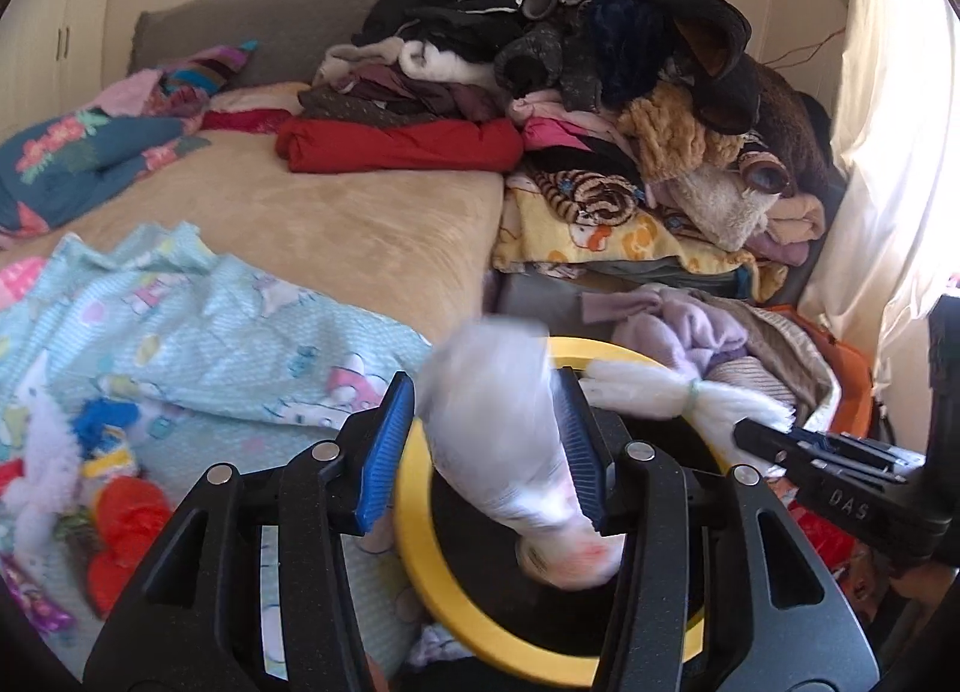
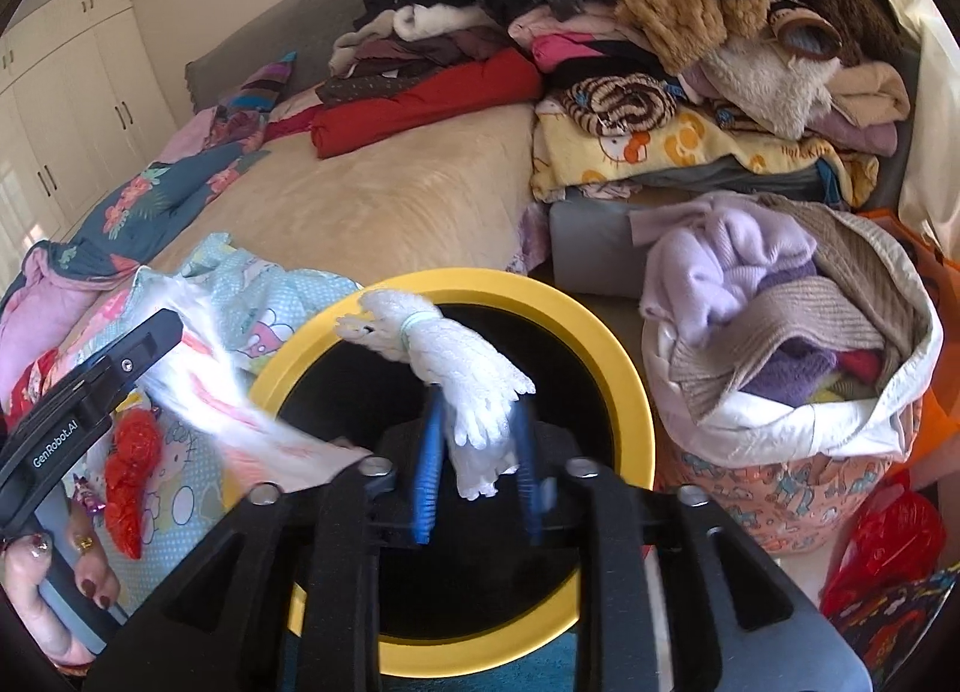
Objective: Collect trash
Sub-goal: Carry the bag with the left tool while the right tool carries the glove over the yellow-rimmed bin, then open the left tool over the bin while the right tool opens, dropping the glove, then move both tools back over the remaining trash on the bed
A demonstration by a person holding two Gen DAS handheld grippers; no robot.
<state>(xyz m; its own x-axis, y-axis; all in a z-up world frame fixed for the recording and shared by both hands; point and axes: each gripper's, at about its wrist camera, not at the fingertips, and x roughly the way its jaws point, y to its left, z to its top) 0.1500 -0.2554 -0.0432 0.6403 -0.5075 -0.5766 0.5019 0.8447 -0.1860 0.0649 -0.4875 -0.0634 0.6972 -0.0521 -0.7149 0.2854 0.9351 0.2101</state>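
A black bin with a yellow rim (image 1: pixel 414 518) (image 2: pixel 630 380) stands by the bed, right under both grippers. My left gripper (image 1: pixel 486 386) is open, and a blurred white plastic wrapper (image 1: pixel 510 452) hangs loose between its blue pads over the bin's mouth. The right wrist view shows that gripper (image 2: pixel 162 332) from the side, the wrapper (image 2: pixel 240 398) streaking below it. My right gripper (image 2: pixel 480 410) is open too. A white foam net (image 2: pixel 462 368) tied with a green band hangs between its pads above the bin. In the left wrist view the right gripper (image 1: pixel 750 431) is at the net's (image 1: pixel 654 389) end.
A bed with a beige blanket (image 1: pixel 300 224) carries a light blue printed sheet (image 1: pixel 198 332) and piles of folded clothes (image 1: pixel 600 92). A red plastic bag (image 1: pixel 126 530) lies on the sheet. A bag stuffed with clothes (image 2: pixel 810 392) stands right of the bin. A hand (image 2: pixel 54 596) holds the left gripper.
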